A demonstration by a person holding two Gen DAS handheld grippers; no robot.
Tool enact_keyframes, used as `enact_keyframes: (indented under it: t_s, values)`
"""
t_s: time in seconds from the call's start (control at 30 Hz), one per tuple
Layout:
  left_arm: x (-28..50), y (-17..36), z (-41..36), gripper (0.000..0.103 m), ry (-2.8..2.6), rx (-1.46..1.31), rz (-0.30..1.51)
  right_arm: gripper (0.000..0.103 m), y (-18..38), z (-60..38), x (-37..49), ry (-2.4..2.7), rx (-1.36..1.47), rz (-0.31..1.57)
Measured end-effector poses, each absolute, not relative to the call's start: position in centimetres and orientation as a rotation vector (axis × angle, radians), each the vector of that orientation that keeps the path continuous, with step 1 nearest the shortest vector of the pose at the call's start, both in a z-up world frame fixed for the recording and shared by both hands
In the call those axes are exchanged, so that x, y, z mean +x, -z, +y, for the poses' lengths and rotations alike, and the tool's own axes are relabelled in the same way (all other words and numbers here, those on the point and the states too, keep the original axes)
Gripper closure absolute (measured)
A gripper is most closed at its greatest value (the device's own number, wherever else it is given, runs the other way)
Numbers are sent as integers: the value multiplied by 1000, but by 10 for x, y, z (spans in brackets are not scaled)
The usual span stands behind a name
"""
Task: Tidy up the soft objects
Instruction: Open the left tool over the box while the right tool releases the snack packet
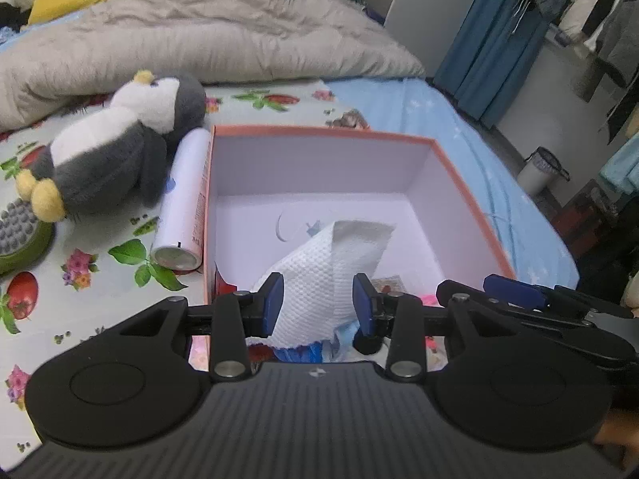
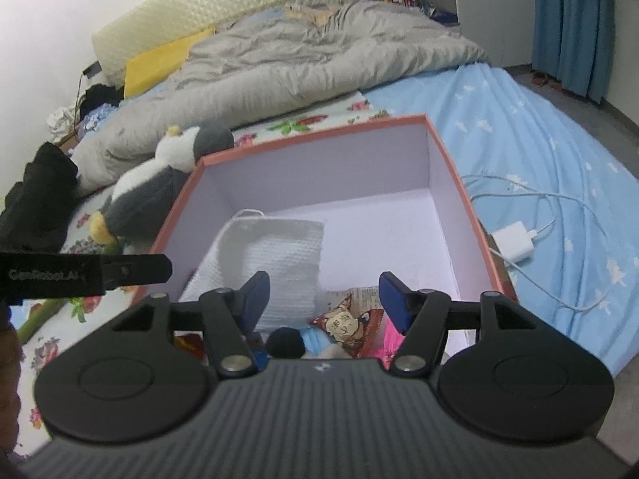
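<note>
Left wrist view. My left tongs (image 1: 318,299) stand part-open over the near end of the box (image 1: 471,195); the white cloth (image 1: 323,275) rises between the pads. The left pad (image 1: 274,299) looks to touch its edge, the right pad (image 1: 362,303) stands clear, so I read no grip, though the view here is poor. Left of the box lie a can (image 1: 184,203), touching its wall, and a penguin (image 1: 116,147) just beyond on the flowered sheet (image 1: 92,271). My right tongs (image 1: 515,285) enter at the right edge.

Right wrist view. My right tongs (image 2: 323,299) stand wide and empty over the box (image 2: 459,183). Only here does the cloth (image 2: 279,255) show lying against the left wall, with a printed packet (image 2: 347,323) at the near end. The far right half of the floor is bare. A charger (image 2: 513,245) and cable lie on the blue sheet (image 2: 539,139), just beside the right wall.
</note>
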State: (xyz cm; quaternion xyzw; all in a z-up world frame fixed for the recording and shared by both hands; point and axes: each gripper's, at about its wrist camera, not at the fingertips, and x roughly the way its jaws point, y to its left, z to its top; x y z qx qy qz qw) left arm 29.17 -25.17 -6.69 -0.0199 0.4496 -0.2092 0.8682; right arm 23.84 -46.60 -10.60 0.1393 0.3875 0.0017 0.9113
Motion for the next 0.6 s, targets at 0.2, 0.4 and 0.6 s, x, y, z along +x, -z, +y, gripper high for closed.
enact_keyframes:
  t_s: [0.2,0.4,0.6]
  values:
    - [258,29,-243,59,467,-30,864,40,74,-459,211,7,279,732]
    - [221,-6,-228,59,497,-62,805,40,44,-449,176,26,267,667]
    - [177,-32,-217,59,540,-52,753,40,21,-437,141,37,241,628]
